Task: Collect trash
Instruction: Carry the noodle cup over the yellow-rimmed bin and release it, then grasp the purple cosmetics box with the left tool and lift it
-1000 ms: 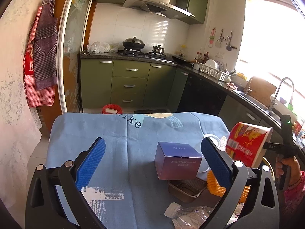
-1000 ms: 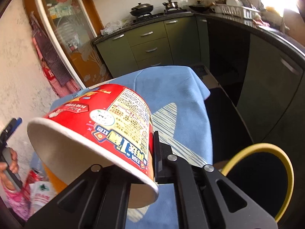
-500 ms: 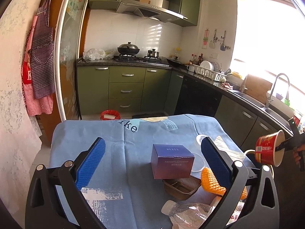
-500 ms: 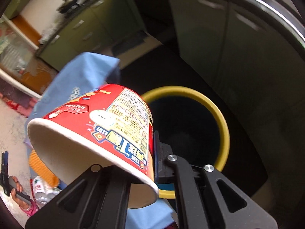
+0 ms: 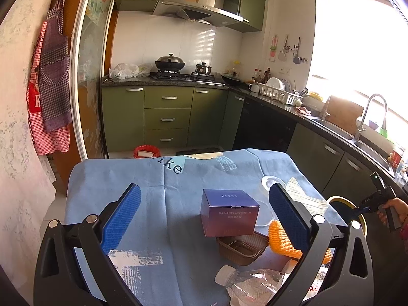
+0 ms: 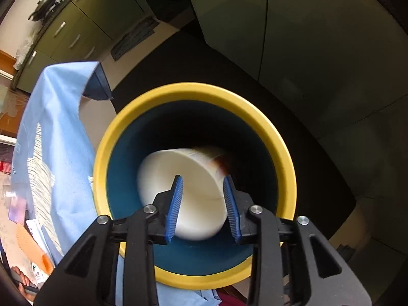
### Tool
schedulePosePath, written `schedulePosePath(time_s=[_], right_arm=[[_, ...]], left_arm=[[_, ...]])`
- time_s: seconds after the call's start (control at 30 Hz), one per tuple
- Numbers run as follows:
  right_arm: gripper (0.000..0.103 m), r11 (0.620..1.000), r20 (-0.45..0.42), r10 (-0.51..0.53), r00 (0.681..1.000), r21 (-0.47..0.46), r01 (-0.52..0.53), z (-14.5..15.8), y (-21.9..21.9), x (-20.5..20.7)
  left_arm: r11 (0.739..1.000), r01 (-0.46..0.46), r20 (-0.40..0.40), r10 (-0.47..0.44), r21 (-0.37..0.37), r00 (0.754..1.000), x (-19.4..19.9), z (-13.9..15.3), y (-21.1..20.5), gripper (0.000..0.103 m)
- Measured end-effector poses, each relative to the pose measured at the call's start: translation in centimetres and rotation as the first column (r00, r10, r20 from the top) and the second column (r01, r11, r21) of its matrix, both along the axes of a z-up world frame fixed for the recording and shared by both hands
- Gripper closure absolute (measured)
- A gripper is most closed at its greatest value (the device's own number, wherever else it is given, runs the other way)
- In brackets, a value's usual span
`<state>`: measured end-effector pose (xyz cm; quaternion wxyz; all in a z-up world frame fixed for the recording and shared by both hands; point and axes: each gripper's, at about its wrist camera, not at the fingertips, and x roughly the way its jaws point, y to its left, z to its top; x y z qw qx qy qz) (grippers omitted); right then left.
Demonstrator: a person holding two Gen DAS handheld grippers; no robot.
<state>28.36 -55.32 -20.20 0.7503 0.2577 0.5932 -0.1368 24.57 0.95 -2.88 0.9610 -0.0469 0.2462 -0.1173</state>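
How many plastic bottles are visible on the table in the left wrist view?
1. A clear crushed plastic bottle with a white cap lies at the table's near edge, just in front of the brown tray. The left claw's frame covers that corner, so more could be hidden.

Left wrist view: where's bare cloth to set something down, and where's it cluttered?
Bare: the cloth left of the purple box out to its left edge, and the far strip behind the box up to the "ike" print. Crowded: near right corner, where the brown tray, orange piece, bottle and clear lid cluster round the box.
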Motion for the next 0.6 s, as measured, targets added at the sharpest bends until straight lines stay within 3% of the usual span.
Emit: schedulePosePath(time_s=[0.1,0.3,0.6], right_arm=[[0.061,1.0,0.042,0.023,0.999,-0.01,-0.023,1.2,1.5,-0.5],[0.059,0.996,0.093,0.091,0.991,0.014,-0.093,1.7,4.6,-1.4],[0.053,0.988,0.165,0.126,0.978,0.066,-0.138,1.6,6.0,-2.5]], left_arm=[[1.0,0.003,-0.017,-0.003,0.013,1.0,0.3,-0.2,-0.3,0.004],[0.995,0.036,-0.097,-0.027,0.09,0.995,1.2,-0.9,-2.4,0.004],[0.968,0.152,-0.286,-0.091,0.199,0.954,5.7,-2.9,-7.1,0.004]])
